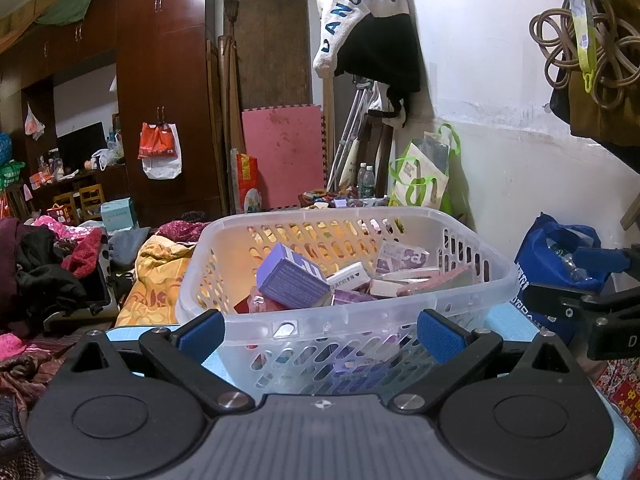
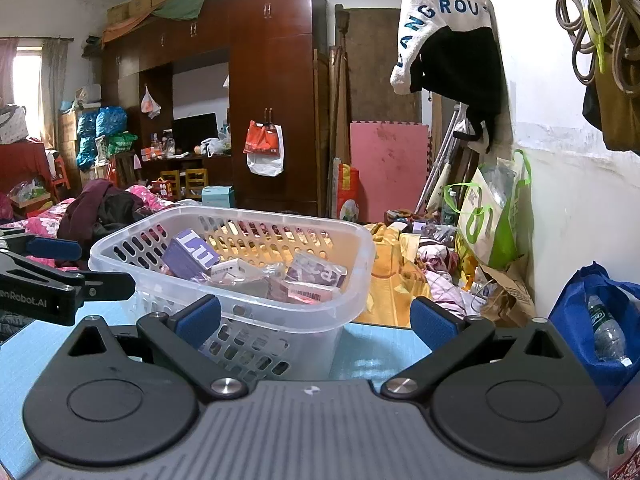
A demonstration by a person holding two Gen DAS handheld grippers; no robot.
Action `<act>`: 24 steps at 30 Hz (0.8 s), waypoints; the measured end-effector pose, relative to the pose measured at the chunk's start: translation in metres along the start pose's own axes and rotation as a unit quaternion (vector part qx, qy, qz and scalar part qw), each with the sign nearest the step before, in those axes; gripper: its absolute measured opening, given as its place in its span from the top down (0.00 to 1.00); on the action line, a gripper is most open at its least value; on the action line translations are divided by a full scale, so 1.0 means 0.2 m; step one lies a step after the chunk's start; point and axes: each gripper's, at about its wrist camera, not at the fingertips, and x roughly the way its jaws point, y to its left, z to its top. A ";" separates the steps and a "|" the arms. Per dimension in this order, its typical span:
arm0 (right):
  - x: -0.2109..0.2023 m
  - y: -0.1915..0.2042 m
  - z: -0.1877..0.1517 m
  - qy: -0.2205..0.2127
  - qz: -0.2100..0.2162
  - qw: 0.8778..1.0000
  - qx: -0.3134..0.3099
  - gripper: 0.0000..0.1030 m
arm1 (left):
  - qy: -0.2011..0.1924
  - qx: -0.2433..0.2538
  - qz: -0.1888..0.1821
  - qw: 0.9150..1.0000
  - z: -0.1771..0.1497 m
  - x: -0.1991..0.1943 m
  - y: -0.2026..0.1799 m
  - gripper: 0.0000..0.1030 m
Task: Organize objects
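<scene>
A clear plastic basket (image 1: 360,312) stands on a light blue surface (image 1: 508,320), straight ahead of my left gripper (image 1: 320,334). It holds several small boxes, among them a purple box (image 1: 292,278) on top. My left gripper is open and empty, its fingers spread before the basket's near wall. In the right wrist view the basket (image 2: 352,280) sits ahead and to the left, with the purple box (image 2: 190,258) inside. My right gripper (image 2: 316,320) is open and empty beside the basket's right corner. Each gripper shows at the edge of the other's view.
A blue bag (image 2: 592,320) with a bottle lies at the right by the white wall. A green and white bag (image 2: 488,216) leans on the wall. Piled clothes (image 1: 60,264) and a yellow quilt (image 1: 160,276) lie behind and left of the basket. A dark wardrobe (image 2: 272,100) stands at the back.
</scene>
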 end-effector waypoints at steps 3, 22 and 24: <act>0.00 0.00 0.00 0.001 0.000 1.000 0.000 0.00 | 0.001 0.001 -0.001 1.000 0.00 0.00 0.00 0.00; 0.00 -0.01 -0.01 0.003 0.000 1.000 -0.002 0.00 | 0.002 -0.001 -0.004 1.000 0.00 0.01 -0.02 0.00; 0.01 -0.01 -0.01 0.004 0.000 1.000 -0.002 0.00 | 0.002 -0.001 -0.003 1.000 0.00 0.01 -0.02 0.00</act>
